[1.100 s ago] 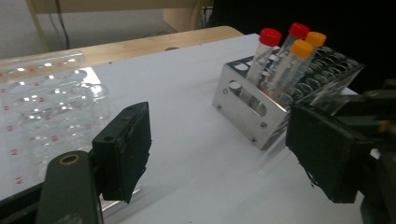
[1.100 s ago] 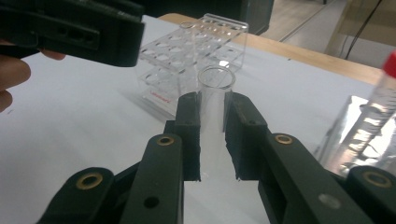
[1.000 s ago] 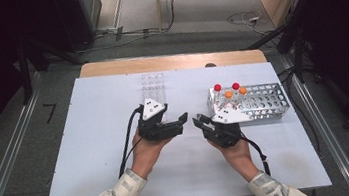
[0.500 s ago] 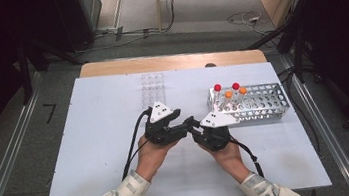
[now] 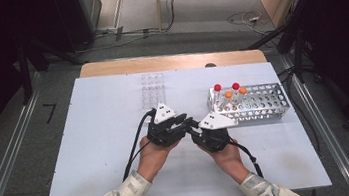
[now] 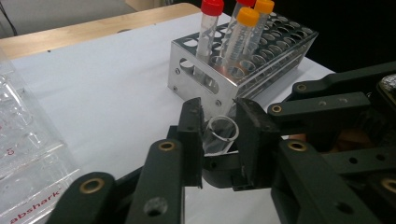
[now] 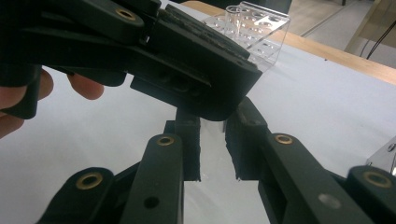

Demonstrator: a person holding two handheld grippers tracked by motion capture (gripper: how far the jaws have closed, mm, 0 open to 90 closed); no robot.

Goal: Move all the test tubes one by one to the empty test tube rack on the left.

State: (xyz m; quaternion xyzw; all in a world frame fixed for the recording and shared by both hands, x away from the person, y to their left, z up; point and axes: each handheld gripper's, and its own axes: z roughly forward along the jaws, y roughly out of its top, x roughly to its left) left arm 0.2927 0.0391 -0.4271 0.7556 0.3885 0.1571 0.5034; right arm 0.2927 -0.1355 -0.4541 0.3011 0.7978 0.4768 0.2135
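Note:
A clear uncapped tube [image 6: 220, 135] stands roughly upright between the jaws of my left gripper [image 6: 219, 140], which press on its sides just below the open rim. In the right gripper view its top [image 7: 236, 23] sticks up behind the left gripper's jaw. My right gripper [image 7: 213, 140] has its jaws close together around the tube's lower part, under the left jaws. In the high view the left gripper [image 5: 189, 123] and right gripper [image 5: 193, 129] meet tip to tip at mid-table, covering the tube.
A metal tube rack [image 5: 264, 109] stands right of the grippers with two red-capped tubes [image 5: 217, 87] and two orange-capped tubes [image 5: 242, 90] at its left end. A clear plastic rack [image 5: 152, 88] lies at the back of the white table [image 5: 93, 153].
Both grippers have come together from a hand's width apart and now meet at the tube. The right one has moved left, away from the metal rack.

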